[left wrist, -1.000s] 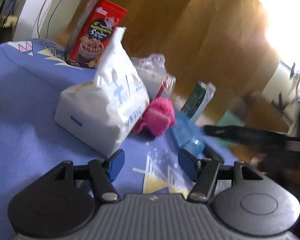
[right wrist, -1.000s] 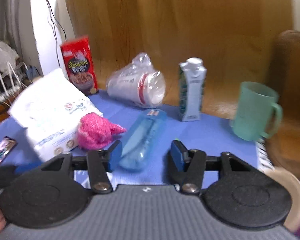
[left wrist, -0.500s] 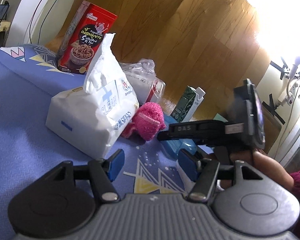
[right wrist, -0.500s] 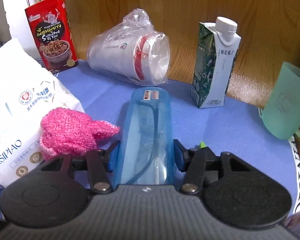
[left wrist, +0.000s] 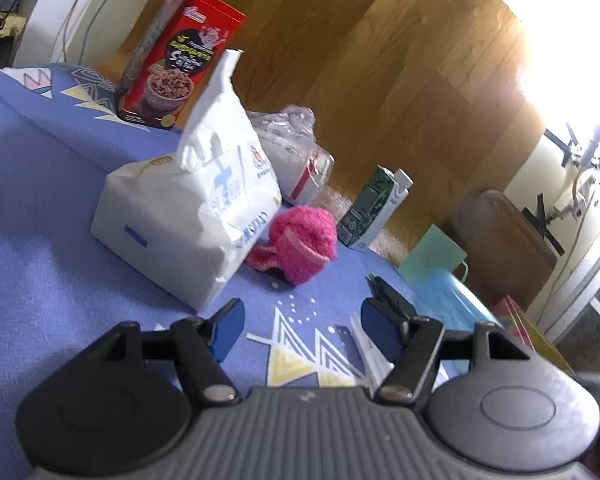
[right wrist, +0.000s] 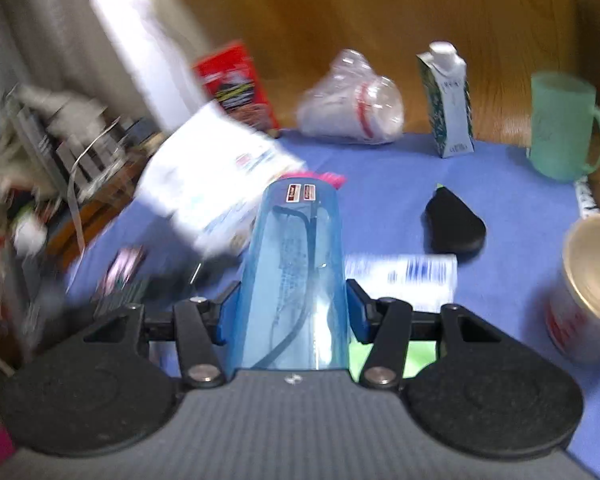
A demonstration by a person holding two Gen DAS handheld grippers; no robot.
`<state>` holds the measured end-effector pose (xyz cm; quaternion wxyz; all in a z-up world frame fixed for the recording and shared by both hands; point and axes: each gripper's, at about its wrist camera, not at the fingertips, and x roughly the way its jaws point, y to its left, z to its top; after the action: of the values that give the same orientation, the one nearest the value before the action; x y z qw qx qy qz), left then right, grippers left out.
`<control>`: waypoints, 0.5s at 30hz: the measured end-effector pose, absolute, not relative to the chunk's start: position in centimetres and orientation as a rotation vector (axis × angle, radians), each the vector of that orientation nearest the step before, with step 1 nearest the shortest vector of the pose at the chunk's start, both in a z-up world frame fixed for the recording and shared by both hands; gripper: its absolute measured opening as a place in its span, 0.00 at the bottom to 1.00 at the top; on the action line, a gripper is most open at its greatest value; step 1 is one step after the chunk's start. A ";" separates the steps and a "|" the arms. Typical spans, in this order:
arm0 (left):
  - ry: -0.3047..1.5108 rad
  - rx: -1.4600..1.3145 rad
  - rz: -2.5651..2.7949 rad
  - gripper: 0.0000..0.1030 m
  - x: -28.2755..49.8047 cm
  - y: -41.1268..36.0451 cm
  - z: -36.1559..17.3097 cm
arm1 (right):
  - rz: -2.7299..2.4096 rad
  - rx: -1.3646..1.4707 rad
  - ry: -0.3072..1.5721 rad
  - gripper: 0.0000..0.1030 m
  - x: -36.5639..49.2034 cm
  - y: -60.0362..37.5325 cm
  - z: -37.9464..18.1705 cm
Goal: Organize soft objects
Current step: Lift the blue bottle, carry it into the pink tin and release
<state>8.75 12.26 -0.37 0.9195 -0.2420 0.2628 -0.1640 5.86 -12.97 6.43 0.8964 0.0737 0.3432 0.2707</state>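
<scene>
Soft objects unsorted: pink knit piece touching tissue pack mid-worktop, right claw pinching blue case, left claw just spread wider, empty.

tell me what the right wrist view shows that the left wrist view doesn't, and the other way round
Only the right wrist view: the right gripper shut on a blue case, a black pouch, a phone and a paper cup.

Only the left wrist view: the left gripper, open with nothing between its pads, and the whole pink knit piece.

Both: the tissue pack, red box, bagged cups, carton, green mug and blue cloth.
</scene>
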 end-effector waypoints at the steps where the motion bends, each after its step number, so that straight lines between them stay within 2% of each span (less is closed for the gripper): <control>1: 0.548 -0.482 -0.338 0.64 8.8 12.0 -0.3 | 0.568 0.099 0.690 0.55 4.2 -12.9 6.1; 6: 0.579 -0.359 -0.298 0.64 8.2 9.8 0.3 | 0.544 -0.106 0.678 0.54 -0.9 -12.6 3.1; 10: 0.613 -0.373 -0.344 0.64 6.1 8.4 1.1 | 0.500 -0.229 0.613 0.55 -2.3 -12.3 1.3; 15: 0.657 -0.345 -0.408 0.64 2.9 7.3 2.6 | 0.507 -0.218 0.583 0.64 -3.2 -14.3 1.7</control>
<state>2.89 7.32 2.55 0.9116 -0.1675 0.3189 -0.1982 -3.21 -14.31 1.71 0.9206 -0.1060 0.2837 0.2466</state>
